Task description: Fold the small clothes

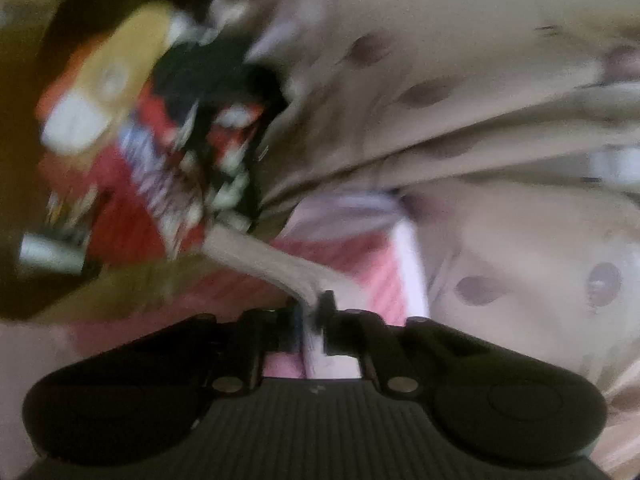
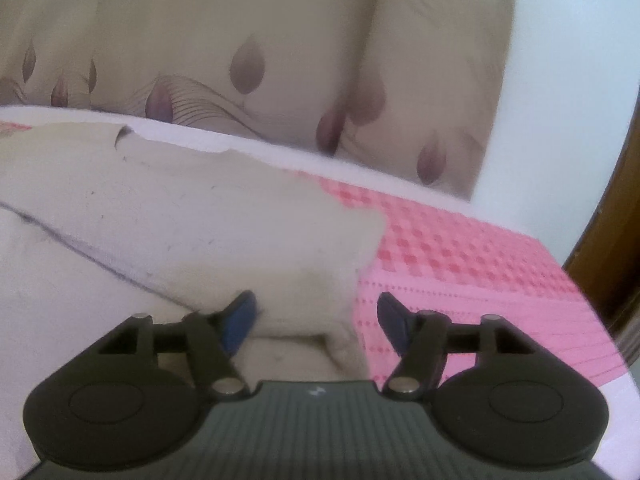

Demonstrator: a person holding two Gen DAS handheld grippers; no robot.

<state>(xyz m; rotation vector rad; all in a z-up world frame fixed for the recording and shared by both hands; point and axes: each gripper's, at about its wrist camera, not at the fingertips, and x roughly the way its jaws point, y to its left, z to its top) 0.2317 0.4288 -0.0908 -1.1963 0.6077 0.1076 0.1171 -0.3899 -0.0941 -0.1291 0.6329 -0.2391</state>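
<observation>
On the pink checked bedspread (image 2: 460, 248), soft cream cloth (image 1: 260, 264) is pinched by the left gripper (image 1: 314, 320); the right gripper (image 2: 316, 316) is held spread.

— How is the black two-finger left gripper (image 1: 312, 320) set?
— Its jaws are drawn together, pinching a strip of pale beige cloth (image 1: 264, 258); the view is blurred.
— And the black right gripper (image 2: 316, 312) with blue-padded fingertips (image 2: 240, 324)?
— Jaws spread wide, low over a cream garment (image 2: 180, 220), gripping nothing.
</observation>
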